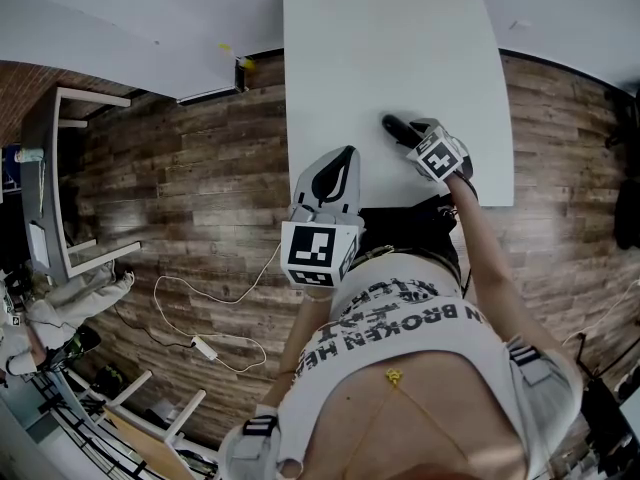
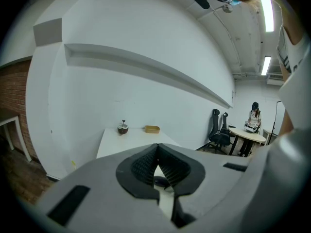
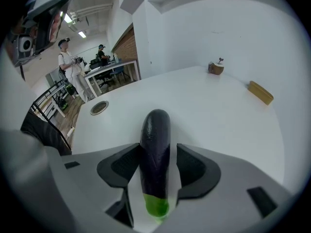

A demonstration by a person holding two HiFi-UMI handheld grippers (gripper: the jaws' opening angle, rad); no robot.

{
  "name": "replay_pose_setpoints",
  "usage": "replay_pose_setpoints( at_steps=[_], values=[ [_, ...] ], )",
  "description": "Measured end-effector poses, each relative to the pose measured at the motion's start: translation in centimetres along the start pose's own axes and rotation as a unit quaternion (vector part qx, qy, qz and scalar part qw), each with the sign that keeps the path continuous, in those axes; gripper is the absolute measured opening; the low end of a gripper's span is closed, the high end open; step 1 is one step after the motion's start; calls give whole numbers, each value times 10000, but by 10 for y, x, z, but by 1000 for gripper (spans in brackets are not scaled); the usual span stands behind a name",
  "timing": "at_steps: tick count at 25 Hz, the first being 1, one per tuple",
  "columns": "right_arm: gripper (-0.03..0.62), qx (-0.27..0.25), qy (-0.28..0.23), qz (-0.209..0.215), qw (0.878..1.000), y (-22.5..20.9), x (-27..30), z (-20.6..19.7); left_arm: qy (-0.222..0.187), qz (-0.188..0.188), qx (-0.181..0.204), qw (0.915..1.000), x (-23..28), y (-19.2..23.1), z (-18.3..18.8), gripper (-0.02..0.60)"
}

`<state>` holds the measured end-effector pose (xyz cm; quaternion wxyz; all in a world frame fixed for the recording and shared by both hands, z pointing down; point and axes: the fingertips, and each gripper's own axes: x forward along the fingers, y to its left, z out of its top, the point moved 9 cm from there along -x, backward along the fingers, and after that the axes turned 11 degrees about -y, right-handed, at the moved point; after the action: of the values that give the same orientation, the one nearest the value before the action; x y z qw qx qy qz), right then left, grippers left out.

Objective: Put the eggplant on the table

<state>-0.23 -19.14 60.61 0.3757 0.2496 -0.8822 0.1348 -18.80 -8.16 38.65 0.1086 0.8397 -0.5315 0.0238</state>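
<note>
A dark purple eggplant (image 3: 155,144) with a green stem end lies on the white table (image 3: 218,115), lengthwise between my right gripper's jaws. My right gripper (image 3: 159,147) is open: a gap shows between the eggplant and the right pad, while the left pad sits right at its side. In the head view the eggplant (image 1: 395,126) pokes out ahead of the right gripper (image 1: 412,138) near the table's (image 1: 390,58) front right part. My left gripper (image 1: 340,163) hovers over the front edge, shut and empty, its pads meeting at the tip (image 2: 156,147).
At the table's far end stand a small brown pot (image 3: 215,68) and a flat yellow tray (image 3: 261,92). A round cable port (image 3: 99,107) is set in the tabletop at the left. Wooden floor surrounds the table; people, desks and office chairs (image 2: 218,130) are further off.
</note>
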Motion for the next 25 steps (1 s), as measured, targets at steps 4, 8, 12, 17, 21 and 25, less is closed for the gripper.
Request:
replay_pose_setpoints(
  at_steps=[4, 8, 12, 17, 21, 25],
  values=[
    [216, 18, 2, 72, 10000, 1, -1, -1, 6, 6, 10, 10000, 0, -1, 0, 6],
    [224, 114, -45, 234, 9997, -1, -3, -3, -5, -4, 10, 10000, 1, -3, 0, 6],
    [227, 269, -148, 304, 9991, -2, -4, 0, -19, -9, 6, 10000, 0, -1, 0, 6],
    [230, 203, -149, 354, 9991, 1, -6, -1, -12, -30, 8, 10000, 0, -4, -1, 6],
    [233, 172, -160, 348, 9991, 3, -8, 1, -13, -41, 15, 10000, 0, -4, -1, 6],
    [238, 134, -208, 357, 9991, 3, -13, 5, -41, -69, 17, 10000, 0, -7, 0, 6]
  ],
)
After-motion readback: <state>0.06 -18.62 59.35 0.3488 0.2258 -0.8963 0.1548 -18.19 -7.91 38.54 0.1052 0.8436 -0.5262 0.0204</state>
